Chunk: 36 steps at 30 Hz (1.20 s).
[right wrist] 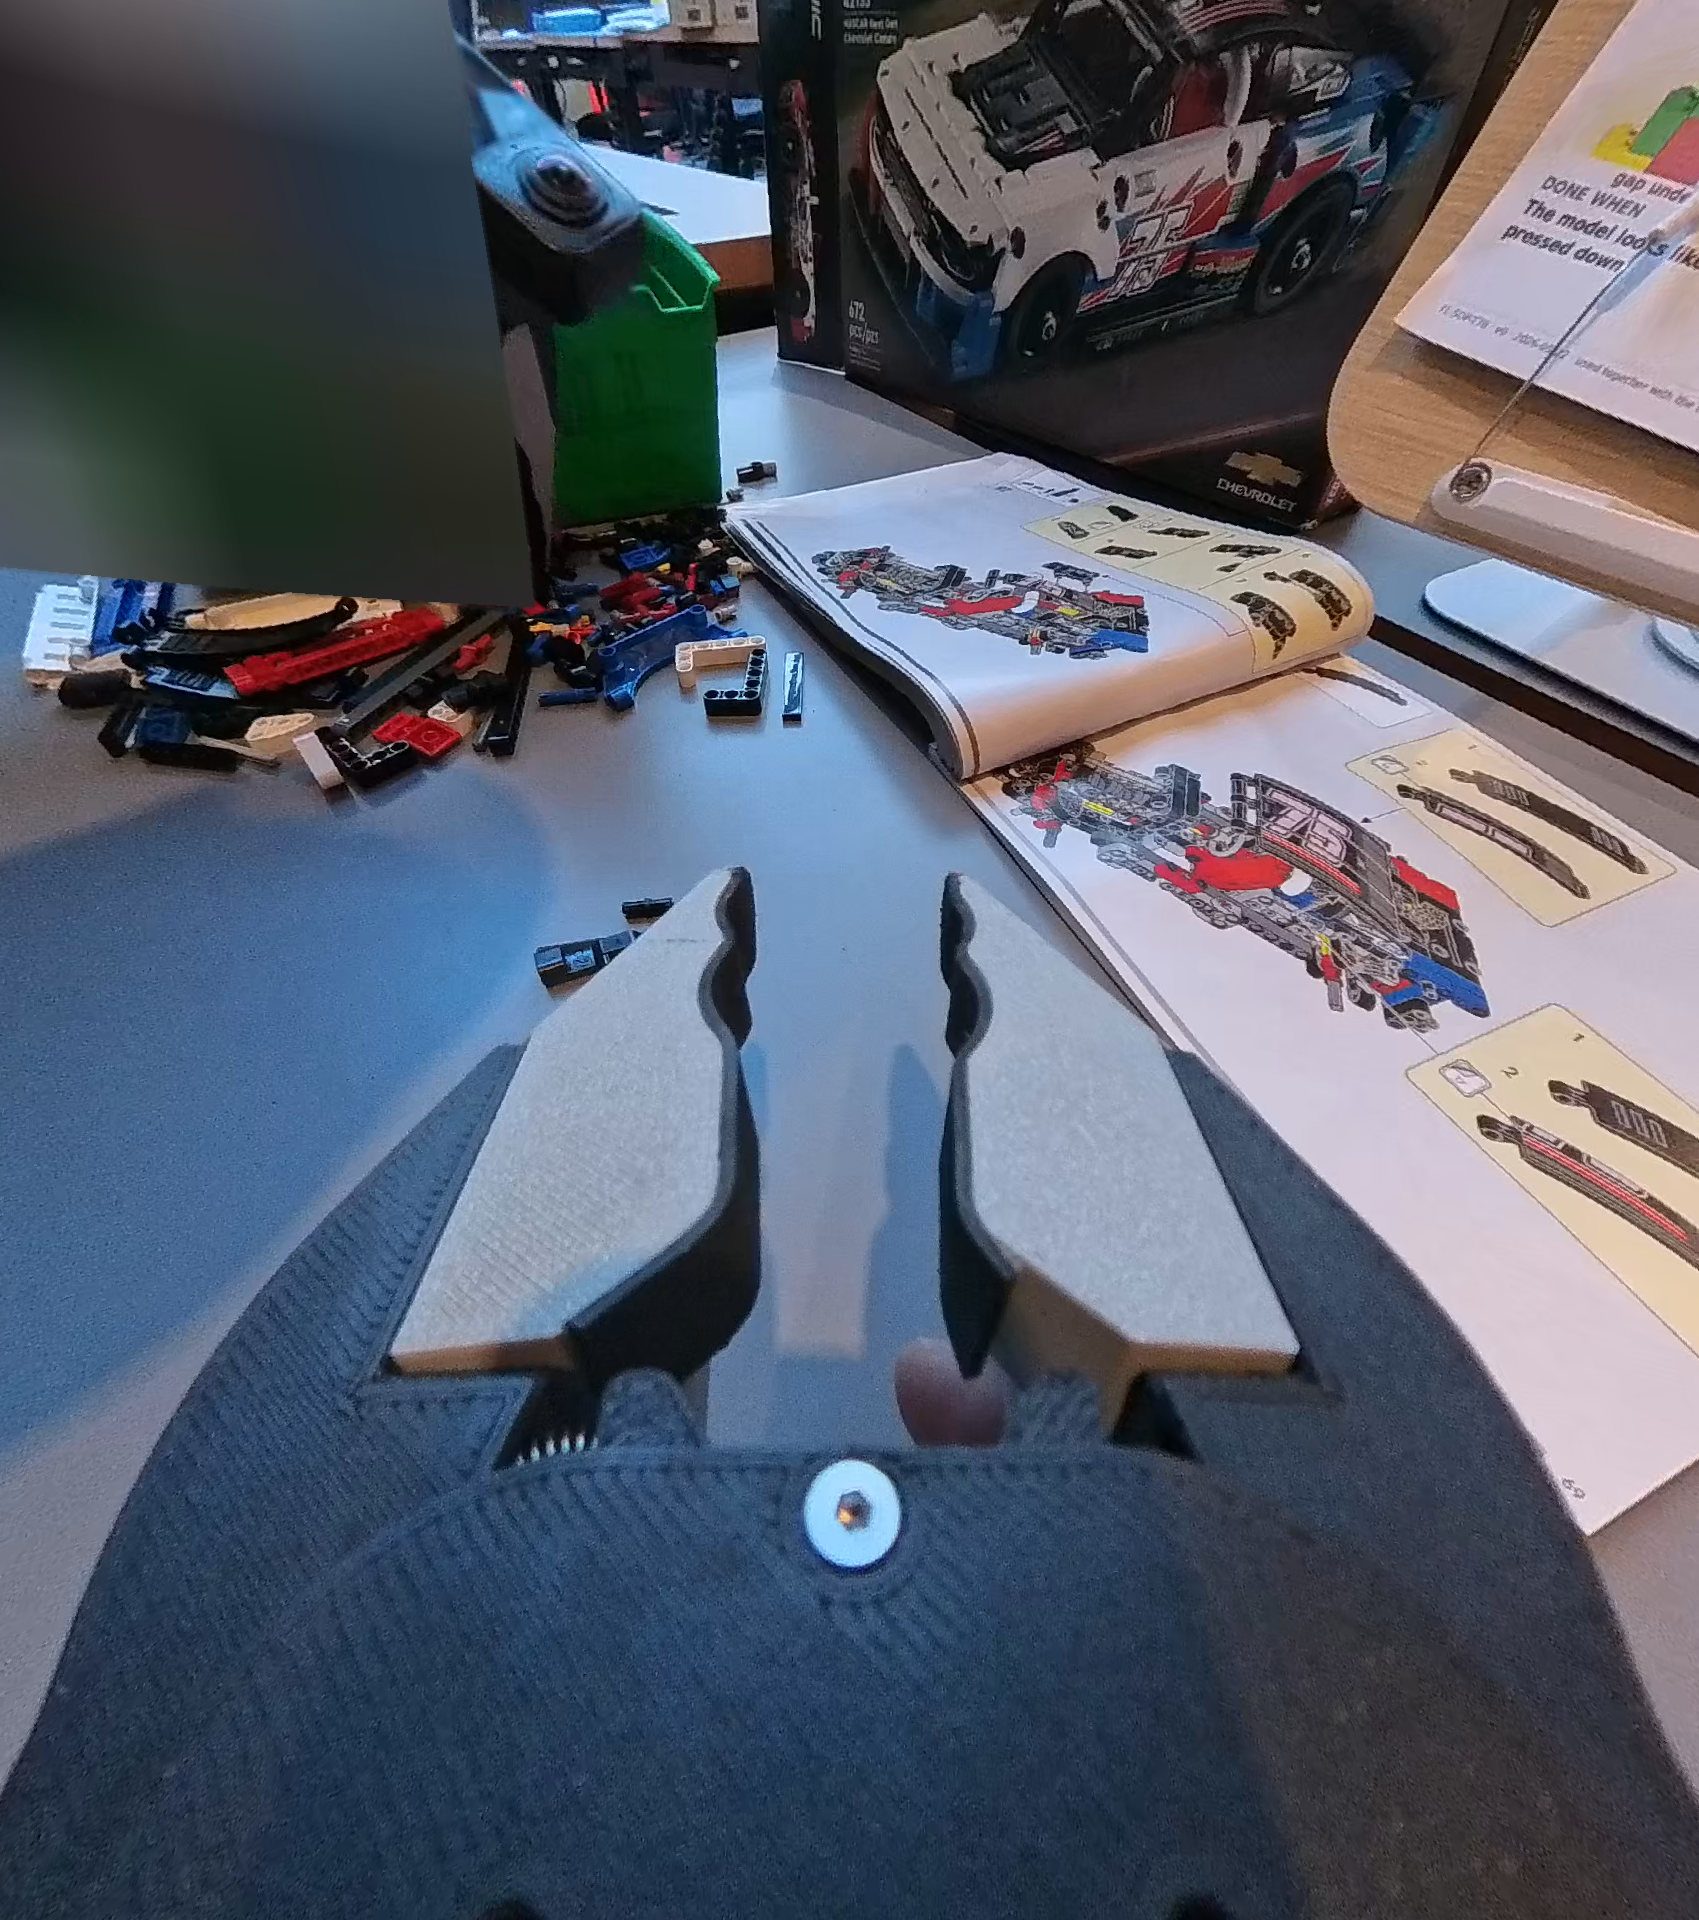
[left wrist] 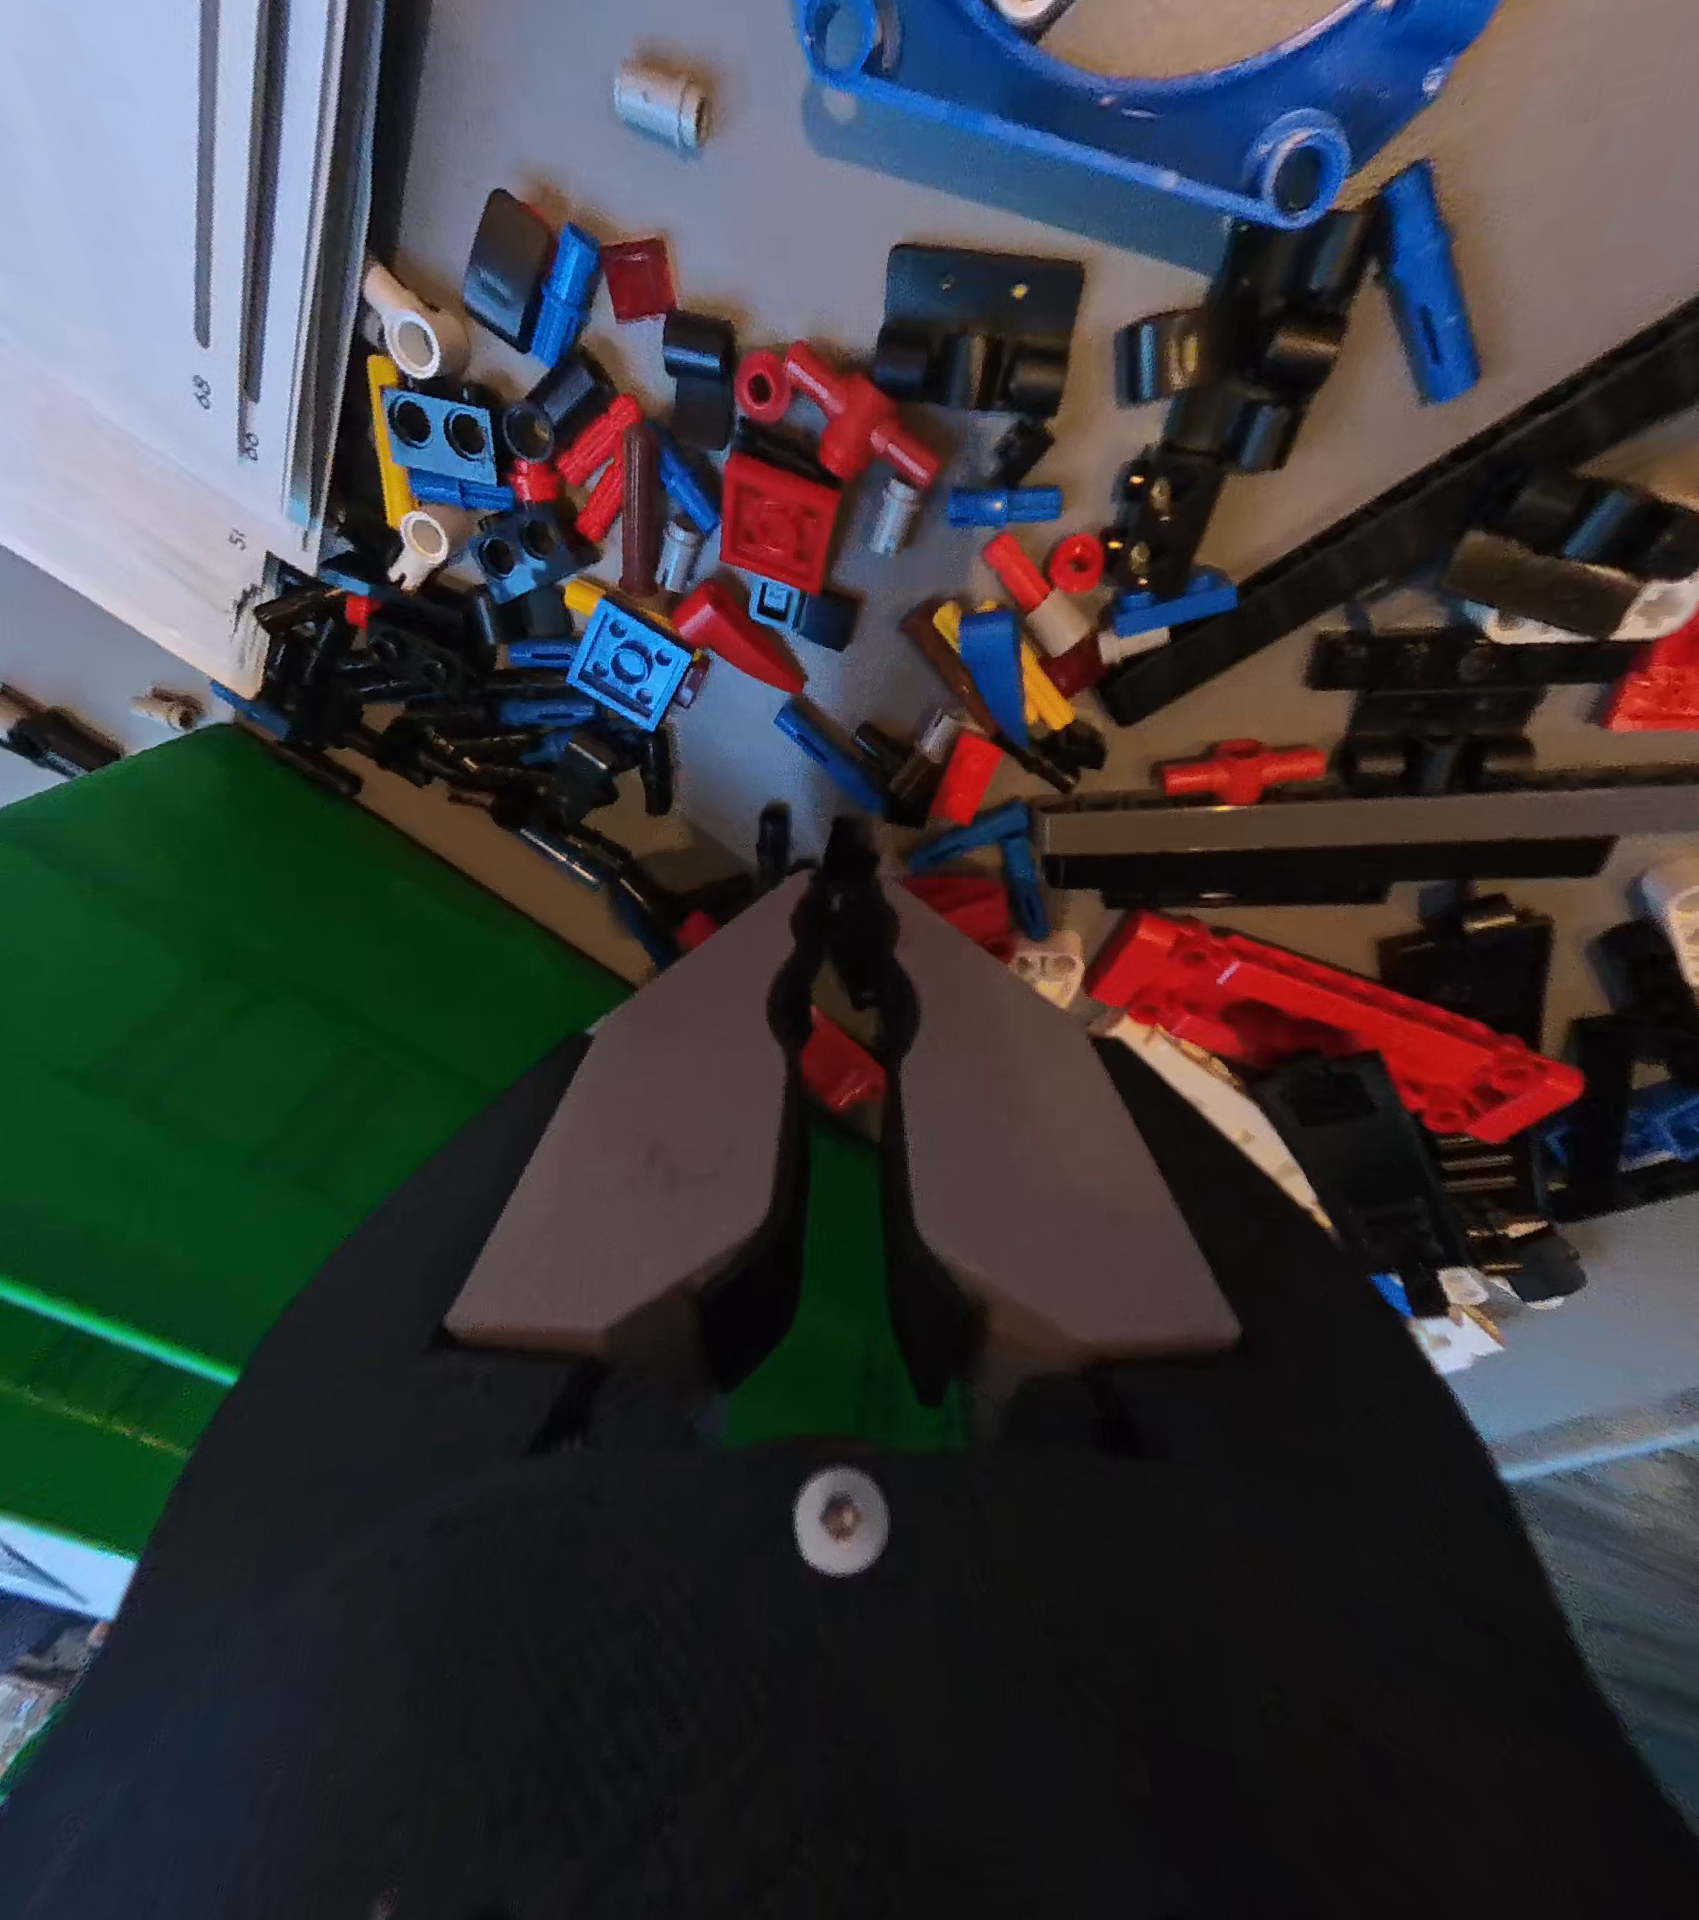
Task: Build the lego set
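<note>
Gripping one small black piece (left wrist: pixel 850 914) above the brick pile (left wrist: pixel 720 540), left hand-held gripper (left wrist: pixel 847 883) clenched, right hand-held gripper (right wrist: pixel 847 914) released over bare counter (right wrist: pixel 201 1039), one open booklet (right wrist: pixel 1084 592) beside it.

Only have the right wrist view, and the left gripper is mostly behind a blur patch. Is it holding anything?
Observer: Yes. In the left wrist view the left gripper has its fingers shut on a small black piece.
Operator: Where is it relative to the pile?
Observer: At the near edge of the loose pieces, with the green bin right beside it.
Operator: Any loose grey connector around?
Observer: One light grey tube piece lies apart from the pile, near the blue ring frame.
</note>
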{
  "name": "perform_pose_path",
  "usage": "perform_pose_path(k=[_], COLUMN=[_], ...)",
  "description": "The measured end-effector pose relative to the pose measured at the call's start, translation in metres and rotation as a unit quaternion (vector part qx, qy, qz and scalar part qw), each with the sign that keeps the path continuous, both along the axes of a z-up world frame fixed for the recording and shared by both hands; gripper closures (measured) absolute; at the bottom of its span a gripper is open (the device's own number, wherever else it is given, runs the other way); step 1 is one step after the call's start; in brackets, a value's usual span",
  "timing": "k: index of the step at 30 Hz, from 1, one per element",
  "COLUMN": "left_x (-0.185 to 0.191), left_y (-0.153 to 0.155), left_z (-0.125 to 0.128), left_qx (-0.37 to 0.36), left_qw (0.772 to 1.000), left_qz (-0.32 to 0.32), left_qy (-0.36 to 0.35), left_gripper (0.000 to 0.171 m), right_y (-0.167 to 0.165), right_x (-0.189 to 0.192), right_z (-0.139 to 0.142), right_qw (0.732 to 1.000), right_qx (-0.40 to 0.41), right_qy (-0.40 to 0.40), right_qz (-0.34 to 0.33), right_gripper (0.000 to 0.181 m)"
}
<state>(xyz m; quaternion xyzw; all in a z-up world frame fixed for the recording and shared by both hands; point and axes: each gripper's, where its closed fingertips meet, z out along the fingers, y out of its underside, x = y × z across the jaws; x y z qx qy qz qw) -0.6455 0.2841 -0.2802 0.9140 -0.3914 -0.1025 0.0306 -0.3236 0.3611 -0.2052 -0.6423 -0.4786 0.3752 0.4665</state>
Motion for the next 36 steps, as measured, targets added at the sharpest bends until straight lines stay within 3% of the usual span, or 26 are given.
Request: perform_pose_path(k=[5,17,30,36], left_x=[0.006,-0.003,-0.004,-0.004], left_y=[0.004,0.004,0.009,0.009], left_z=[0.009,-0.007,0.004,-0.003], left_qx=[0.017,-0.011,0.000,-0.012], left_qw=[0.999,0.999,1.000,1.000], left_qz=[0.014,0.032,0.026,0.022], left_qy=[-0.034,-0.013,-0.013,-0.010], left_gripper=[0.165,0.163,0.160,0.159], right_y=[-0.001,-0.001,-0.001,-0.001], right_x=[-0.001,-0.001,-0.001,0.000], right_z=[-0.001,-0.001,-0.001,-0.002], right_qw=[1.000,1.000,1.000,1.000], right_qx=[-0.002,0.000,-0.003,0.000], right_qy=[-0.002,-0.003,-0.003,-0.005], right_qz=[0.003,0.003,0.004,0.002], right_gripper=[0.149,0.150,0.151,0.151])
